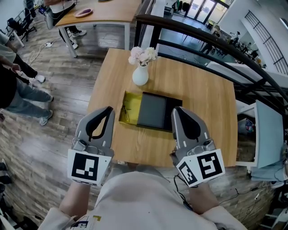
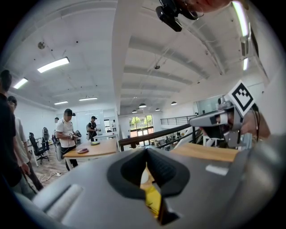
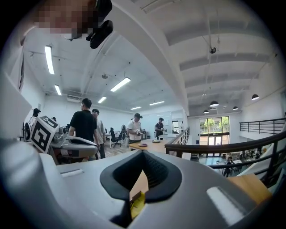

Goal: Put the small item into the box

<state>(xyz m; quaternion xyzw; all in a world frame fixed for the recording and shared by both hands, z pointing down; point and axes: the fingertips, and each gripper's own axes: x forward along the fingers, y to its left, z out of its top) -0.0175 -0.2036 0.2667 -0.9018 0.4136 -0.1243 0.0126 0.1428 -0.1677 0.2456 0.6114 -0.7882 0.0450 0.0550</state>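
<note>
A shallow box with a yellow inside lies in the middle of the wooden table. A black lid or tray covers its right part. I cannot make out a small item. My left gripper hovers just left of the box, over the near part of the table, its jaws shut and empty. On the box's right side my right gripper is shut and empty too. A strip of the yellow box shows through the left gripper. The right gripper frames a smaller bit of yellow.
A white vase with pale flowers stands behind the box. A black railing runs along the table's far right side. People stand at the left, and another table is farther back. The table's near edge is by my body.
</note>
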